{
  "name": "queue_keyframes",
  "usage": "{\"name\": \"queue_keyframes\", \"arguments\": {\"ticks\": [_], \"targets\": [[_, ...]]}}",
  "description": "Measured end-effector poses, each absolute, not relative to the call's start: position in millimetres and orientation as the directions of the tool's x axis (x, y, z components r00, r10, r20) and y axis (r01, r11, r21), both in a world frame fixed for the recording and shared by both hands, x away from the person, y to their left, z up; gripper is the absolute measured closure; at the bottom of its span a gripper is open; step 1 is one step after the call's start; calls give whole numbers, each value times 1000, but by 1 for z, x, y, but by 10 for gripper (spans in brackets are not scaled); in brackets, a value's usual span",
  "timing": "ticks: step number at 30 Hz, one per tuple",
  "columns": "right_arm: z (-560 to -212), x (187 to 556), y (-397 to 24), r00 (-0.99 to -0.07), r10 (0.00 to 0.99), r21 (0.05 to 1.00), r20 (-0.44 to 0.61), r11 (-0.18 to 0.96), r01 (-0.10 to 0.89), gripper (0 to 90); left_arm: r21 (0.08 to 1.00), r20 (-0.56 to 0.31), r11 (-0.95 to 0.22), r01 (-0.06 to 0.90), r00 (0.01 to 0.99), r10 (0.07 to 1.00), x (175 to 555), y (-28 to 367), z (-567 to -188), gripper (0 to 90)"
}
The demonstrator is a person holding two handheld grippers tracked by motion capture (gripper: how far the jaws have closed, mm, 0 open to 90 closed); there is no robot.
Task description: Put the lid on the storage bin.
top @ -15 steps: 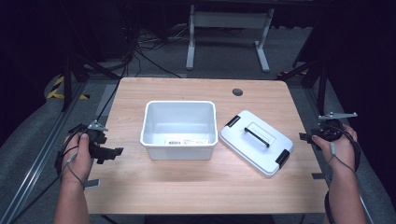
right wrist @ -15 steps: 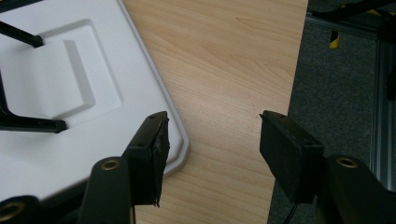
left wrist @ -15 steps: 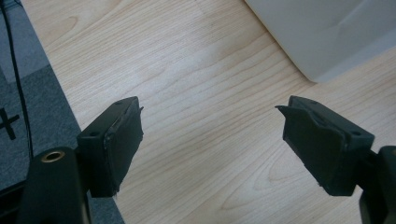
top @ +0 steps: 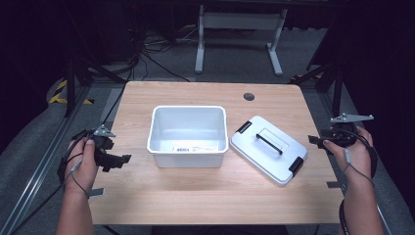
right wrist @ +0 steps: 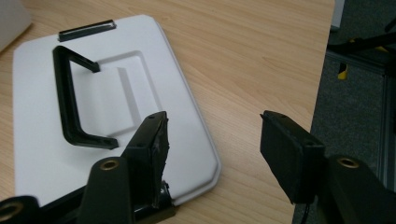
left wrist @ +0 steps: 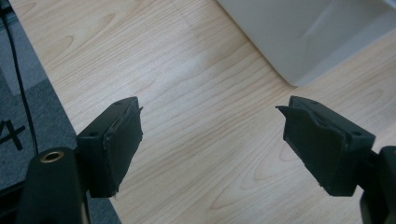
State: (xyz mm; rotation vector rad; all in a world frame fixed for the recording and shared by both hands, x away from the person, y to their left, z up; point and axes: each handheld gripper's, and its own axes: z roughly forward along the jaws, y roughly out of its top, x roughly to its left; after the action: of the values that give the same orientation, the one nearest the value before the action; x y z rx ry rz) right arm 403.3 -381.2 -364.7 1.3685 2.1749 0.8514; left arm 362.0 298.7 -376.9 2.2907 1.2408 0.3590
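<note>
nothing on the table has shifted since the earlier frame; both hands hold roughly the same stations at the table's side edges. left gripper (top: 110,157) rests at the left edge with jaws spread wide and nothing between them; the white bin (top: 188,135) lies to its right, apart from it, open and empty. the lid (top: 268,148) lies flat just right of the bin, turned diagonally, its black handle (top: 269,141) running along the long axis. right gripper (top: 317,141) sits at the right edge, jaws wide and empty, pointing toward the lid. judgement: the right gripper is the nearer one; the lid lies to its left, and the handle is the likely grasp point.
</note>
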Motion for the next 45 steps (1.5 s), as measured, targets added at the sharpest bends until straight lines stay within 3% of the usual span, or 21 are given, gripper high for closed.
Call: {"name": "queue_keyframes", "arguments": {"ticks": [25, 45], "targets": [[-374, 420, -312, -619, 785, 673, 20, 447, 589, 410, 482, -24, -531, 697, 616, 787, 347, 288, -377, 197], [-412, 440, -258, -714, 698, 565, 53, 569, 598, 466, 488, 10, -553, 675, 629, 777, 336, 291, -375, 190]]}}
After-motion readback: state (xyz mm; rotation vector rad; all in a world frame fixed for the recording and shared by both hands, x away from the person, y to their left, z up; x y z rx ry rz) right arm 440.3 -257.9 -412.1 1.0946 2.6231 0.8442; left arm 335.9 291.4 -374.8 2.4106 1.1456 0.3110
